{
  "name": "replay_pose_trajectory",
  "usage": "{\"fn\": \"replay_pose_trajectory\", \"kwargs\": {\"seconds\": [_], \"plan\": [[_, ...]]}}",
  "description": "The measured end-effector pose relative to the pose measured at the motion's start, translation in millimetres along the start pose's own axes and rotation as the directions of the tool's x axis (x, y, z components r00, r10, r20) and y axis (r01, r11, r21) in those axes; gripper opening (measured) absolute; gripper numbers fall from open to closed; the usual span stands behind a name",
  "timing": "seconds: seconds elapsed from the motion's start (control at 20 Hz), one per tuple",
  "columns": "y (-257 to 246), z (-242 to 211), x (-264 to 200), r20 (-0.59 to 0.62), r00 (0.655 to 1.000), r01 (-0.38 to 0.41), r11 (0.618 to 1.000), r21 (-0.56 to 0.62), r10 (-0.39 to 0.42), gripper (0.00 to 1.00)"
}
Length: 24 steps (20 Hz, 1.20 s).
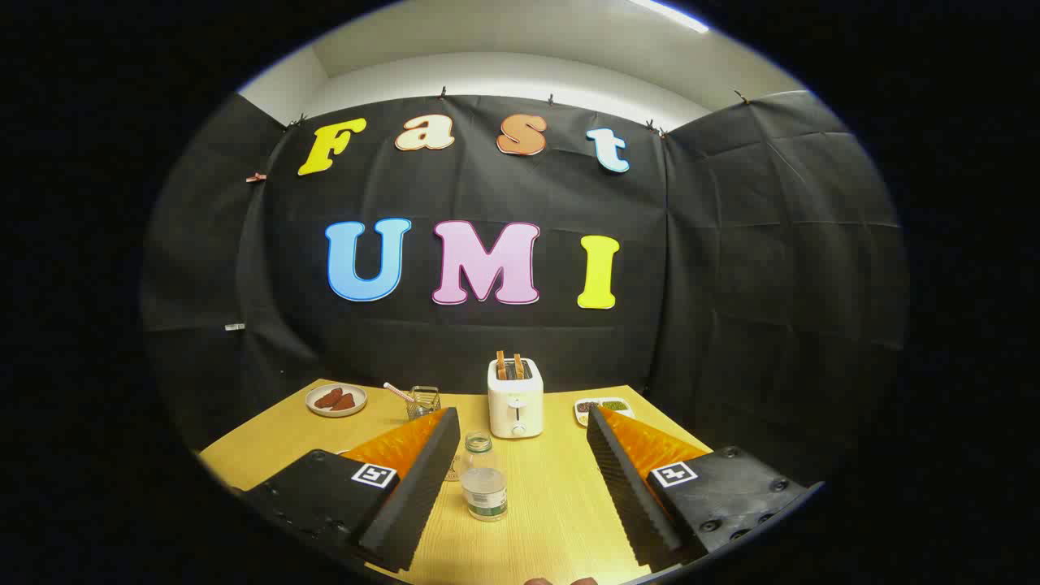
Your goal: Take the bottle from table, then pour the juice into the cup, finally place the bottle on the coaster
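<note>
A small clear bottle (483,486) stands upright on the wooden table (561,504), its top without a cap and a green band near its base. It is between my fingers, close to the left one and apart from both. My gripper (520,414) is open wide, with nothing held. A clear glass cup (423,401) with a striped straw in it stands beyond the left fingertip, toward the back of the table. A pale sliver beside the bottle at the left finger's edge is too hidden to identify.
A white toaster (515,398) with two slices of toast standing up in it sits just beyond the bottle. A plate (335,400) with brown food is at the back left. A small dish (603,405) of grains lies behind the right fingertip.
</note>
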<state>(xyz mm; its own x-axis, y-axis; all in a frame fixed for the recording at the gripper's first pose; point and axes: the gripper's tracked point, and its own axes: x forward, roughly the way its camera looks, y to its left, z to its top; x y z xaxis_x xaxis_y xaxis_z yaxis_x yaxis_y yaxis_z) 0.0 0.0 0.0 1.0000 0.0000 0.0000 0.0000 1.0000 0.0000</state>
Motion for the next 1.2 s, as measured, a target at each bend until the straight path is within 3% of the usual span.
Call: {"fn": "replay_pose_trajectory", "kwargs": {"seconds": [0.4, 0.8, 1.2], "plan": [[12.2, -2.6, 12.7, -0.005, 1.0, 0.001, 1.0, 0.011, -0.001, 0.97], [26.0, -7.9, 26.6, -0.026, 0.995, -0.1, 0.995, 0.009, 0.1, 0.98], [26.9, -41.4, 52.8, -0.069, 0.987, -0.142, 0.988, 0.055, 0.145, 0.98]]}}
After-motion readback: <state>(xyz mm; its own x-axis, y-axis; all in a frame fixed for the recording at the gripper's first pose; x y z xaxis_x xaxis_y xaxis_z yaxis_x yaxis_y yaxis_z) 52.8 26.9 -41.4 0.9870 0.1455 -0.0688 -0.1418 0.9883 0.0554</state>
